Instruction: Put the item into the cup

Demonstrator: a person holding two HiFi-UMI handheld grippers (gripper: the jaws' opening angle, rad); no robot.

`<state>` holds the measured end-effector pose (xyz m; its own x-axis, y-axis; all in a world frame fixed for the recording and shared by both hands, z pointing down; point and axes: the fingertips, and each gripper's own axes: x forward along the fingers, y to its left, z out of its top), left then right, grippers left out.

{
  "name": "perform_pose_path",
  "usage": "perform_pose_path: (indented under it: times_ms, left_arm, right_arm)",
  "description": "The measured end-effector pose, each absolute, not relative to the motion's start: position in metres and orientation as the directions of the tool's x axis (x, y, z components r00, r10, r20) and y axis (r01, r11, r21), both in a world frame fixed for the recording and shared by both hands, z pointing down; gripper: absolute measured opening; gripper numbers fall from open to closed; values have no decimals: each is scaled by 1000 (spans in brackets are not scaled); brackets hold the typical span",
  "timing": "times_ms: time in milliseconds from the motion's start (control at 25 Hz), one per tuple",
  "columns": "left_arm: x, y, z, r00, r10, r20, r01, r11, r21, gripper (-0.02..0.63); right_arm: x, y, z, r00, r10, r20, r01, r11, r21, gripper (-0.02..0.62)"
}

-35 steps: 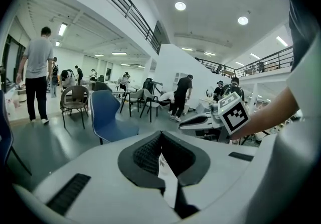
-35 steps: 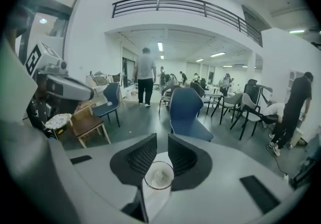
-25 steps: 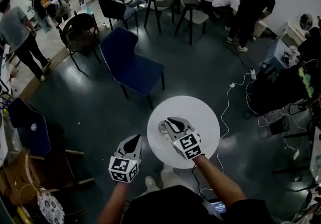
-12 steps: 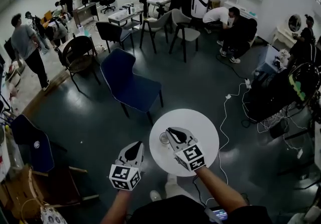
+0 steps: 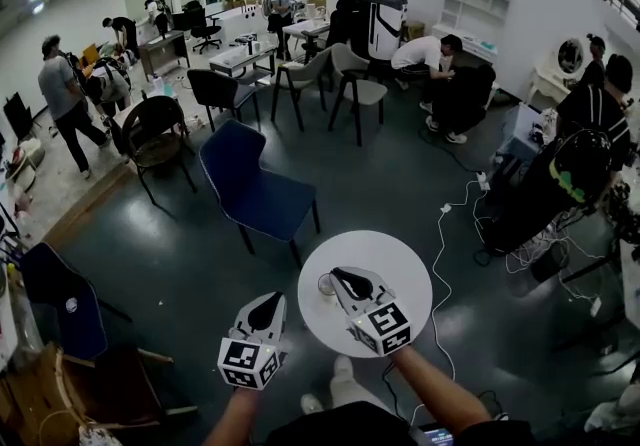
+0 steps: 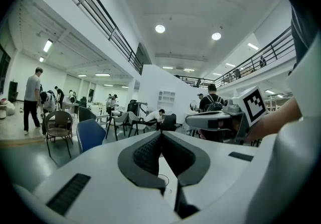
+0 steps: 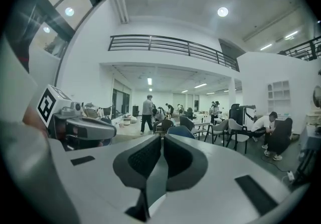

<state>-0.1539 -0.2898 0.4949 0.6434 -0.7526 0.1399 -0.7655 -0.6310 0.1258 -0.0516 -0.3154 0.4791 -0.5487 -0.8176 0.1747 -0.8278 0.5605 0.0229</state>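
Holding left claw (image 5: 268, 302) shut, right claw (image 5: 339, 276) just closed empty beside the cup (image 5: 322, 285), I might tip it.

the cup (image 5: 325, 284) is a small, clear-looking vessel seen from steeply above, so it shows mostly as a thin round rim with a pale inside. it stands upright on the round white table (image 5: 395, 252), close to that top's left edge and about midway between its near and far sides. the right gripper's (image 5: 340, 277) dark tips hang just beside its right rim. whether anything lies in it is too small to tell
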Motion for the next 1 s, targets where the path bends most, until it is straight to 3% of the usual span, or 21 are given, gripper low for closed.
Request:
perform_pose_path:
  times_ms: [1000]
  left_arm:
    - [-197,-245,489,644,-757,112,-765,-637,92,15]
  right_arm:
    - [-97,-270,468,-579,-804,135,-807,589,41,31]
